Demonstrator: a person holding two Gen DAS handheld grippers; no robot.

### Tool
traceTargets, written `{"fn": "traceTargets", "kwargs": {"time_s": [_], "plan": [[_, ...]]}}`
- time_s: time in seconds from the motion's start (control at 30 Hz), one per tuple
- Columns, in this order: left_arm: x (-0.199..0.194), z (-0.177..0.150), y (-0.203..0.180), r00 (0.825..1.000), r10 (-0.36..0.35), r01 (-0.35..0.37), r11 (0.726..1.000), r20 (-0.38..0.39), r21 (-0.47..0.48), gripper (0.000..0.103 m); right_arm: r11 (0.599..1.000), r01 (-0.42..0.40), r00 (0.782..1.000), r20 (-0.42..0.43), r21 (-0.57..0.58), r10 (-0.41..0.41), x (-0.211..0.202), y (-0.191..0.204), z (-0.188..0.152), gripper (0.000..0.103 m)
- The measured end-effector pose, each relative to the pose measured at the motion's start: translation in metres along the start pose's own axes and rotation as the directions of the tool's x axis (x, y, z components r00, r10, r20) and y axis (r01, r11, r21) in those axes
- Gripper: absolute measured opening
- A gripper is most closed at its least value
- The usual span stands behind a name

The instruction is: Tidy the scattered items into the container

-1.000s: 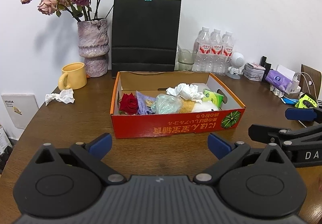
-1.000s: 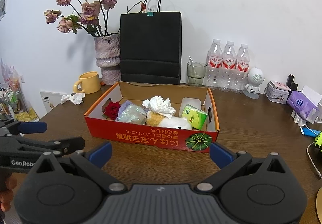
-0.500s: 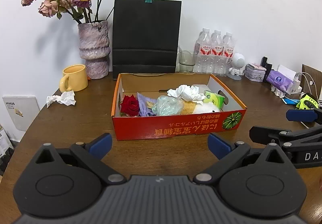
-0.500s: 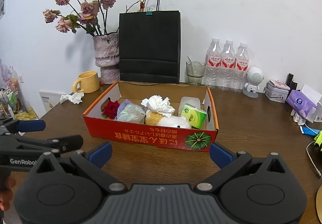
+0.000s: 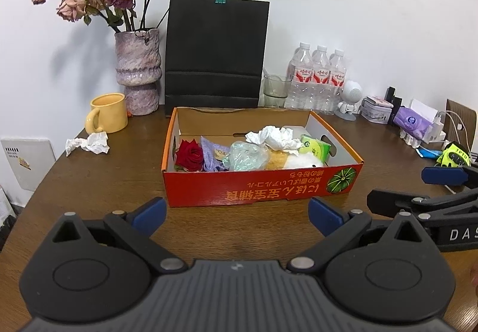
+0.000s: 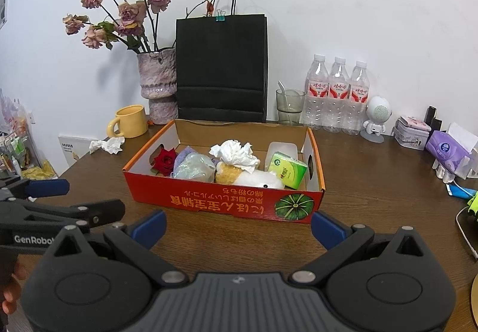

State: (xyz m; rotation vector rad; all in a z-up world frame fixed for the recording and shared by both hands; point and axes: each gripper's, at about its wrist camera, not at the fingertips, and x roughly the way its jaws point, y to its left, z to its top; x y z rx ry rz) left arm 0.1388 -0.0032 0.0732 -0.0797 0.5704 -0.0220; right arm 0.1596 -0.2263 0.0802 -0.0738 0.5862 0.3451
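One crumpled tissue left outside the box, far left of me.

My left gripper [image 5: 236,214] and right gripper [image 6: 237,227], jaws apart and empty, hang near the orange cardboard box [image 5: 260,191]; beyond, far-left beside the yellow mug [image 5: 107,112], lies the crumpled tissue [image 5: 88,144], nearer my left gripper. Its long axis is unclear, and the box's front wall hides the items' lower parts.

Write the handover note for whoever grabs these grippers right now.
Left gripper: open, empty, held back from the box.
Right gripper: open, empty, likewise.
Orange box: holds a red rose, a crumpled tissue, a green tissue pack, a plush toy and wrapped bundles.
Left to do: the crumpled paper lies on the table beside the yellow mug; likely the last stray.
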Motion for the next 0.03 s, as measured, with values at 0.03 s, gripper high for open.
{"fn": "traceTargets", "kwargs": {"time_s": [0.03], "plan": [[0.0004,-0.0001,0.0012,1.0,-0.005,0.005,1.0,0.001,-0.012,0.103,1.0,0.0,1.0,-0.001,0.0,0.0,0.0002,0.0002,-0.0003,0.103]]}}
